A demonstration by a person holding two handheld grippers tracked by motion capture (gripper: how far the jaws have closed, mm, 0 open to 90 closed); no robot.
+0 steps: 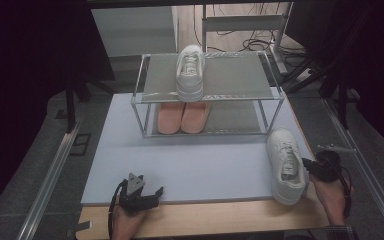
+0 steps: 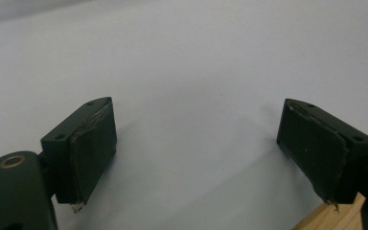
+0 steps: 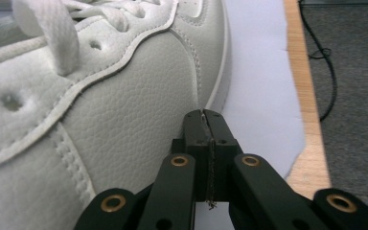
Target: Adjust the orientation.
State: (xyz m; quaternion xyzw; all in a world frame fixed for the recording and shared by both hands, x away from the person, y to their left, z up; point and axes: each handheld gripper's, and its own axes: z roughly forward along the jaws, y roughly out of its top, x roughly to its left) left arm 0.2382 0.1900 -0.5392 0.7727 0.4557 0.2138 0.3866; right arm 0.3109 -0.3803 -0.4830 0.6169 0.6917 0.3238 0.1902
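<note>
We see our left tool (image 1: 139, 192) in black with a grey three-cornered plate; our right tool (image 1: 314, 167) is black too, with brass-ringed pivots, worn pads and trailing cables.

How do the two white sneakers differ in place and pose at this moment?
The sneaker on the rack stands on the top shelf, toe towards the far side; the sneaker on the table lies on the blue mat at its right edge. The rack one is untouched; the table one has the shut right gripper at its side. Both are white, laced, upright.
</note>
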